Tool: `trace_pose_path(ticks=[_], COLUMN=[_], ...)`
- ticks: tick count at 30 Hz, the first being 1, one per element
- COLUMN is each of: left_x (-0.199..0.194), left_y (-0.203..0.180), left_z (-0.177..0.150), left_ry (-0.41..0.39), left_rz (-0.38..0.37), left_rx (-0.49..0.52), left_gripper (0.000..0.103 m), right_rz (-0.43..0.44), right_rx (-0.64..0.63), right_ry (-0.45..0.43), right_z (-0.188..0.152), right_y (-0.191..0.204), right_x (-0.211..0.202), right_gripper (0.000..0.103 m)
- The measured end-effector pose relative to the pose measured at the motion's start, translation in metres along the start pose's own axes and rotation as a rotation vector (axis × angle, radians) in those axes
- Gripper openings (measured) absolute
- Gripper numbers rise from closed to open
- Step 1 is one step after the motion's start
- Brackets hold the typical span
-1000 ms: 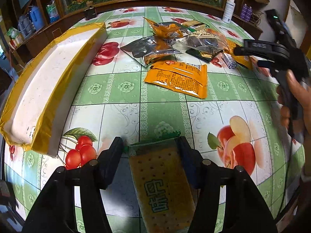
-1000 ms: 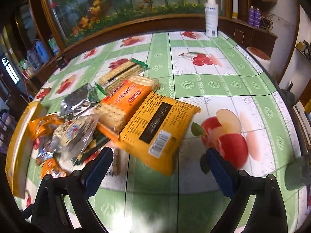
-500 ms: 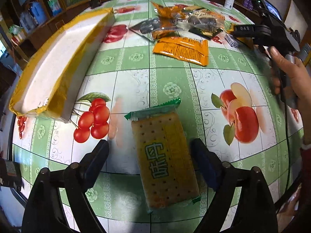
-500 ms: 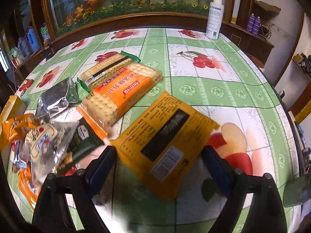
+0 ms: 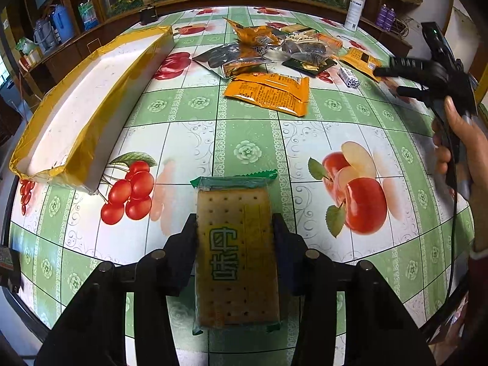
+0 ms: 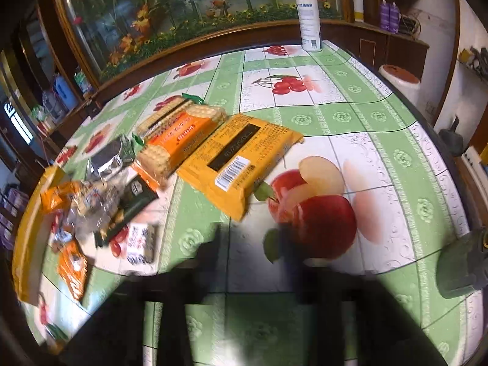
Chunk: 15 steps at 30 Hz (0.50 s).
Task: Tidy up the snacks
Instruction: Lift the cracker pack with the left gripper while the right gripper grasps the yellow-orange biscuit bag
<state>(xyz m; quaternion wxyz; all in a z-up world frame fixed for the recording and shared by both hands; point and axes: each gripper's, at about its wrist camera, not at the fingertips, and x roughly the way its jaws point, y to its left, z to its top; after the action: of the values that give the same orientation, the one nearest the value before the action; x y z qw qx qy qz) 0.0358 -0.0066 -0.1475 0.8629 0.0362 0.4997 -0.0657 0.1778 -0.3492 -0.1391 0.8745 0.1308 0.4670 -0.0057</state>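
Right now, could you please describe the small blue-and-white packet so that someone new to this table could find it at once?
Start at the heap of snacks on the far half of the fruit-print table. At the heap's right edge, just past the dark green packet, lies the small blue-and-white packet. It is far smaller than its orange and yellow neighbours and lies alone on the cloth.

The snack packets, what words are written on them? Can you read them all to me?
"味母", as far as I can make it out: big green characters on the cracker pack between the left fingers.
Orange cracker pack: red lettering, too blurred to read.
Yellow packet: black band, small print and barcode, too small to read.
White spray bottle: label too small to read.
Small white packet: red print, blurred.
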Motion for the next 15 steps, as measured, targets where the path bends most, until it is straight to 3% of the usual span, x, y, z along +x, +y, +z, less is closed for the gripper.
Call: trace_pose_path(ticks=[1, 9, 13, 15], left_x=[0.0, 0.0, 0.002, 0.001], left_y=[0.0, -0.001, -0.001, 0.0], left_z=[-0.001, 0.001, 0.003, 0.002], left_ry=[0.0, 0.005, -0.002, -0.015], left_rz=[0.002, 0.001, -0.004, -0.01], left_rx=[-0.001, 0.009, 0.018, 0.024], left_gripper=[0.045, 0.045, 0.045, 0.045], right_rz=[-0.013, -0.165, -0.208, -0.235], right_rx=[0.017, 0.106, 0.031, -0.046], right_ry=[-0.004, 0.0, 0.002, -0.005], right_z=[0.005, 0.047, 0.056, 0.047], right_y=[0.004, 0.019, 0.024, 0.027], right_x=[0.003, 0.045, 0.058, 0.054], right_gripper=[0.086, 0.084, 0.083, 0.067])
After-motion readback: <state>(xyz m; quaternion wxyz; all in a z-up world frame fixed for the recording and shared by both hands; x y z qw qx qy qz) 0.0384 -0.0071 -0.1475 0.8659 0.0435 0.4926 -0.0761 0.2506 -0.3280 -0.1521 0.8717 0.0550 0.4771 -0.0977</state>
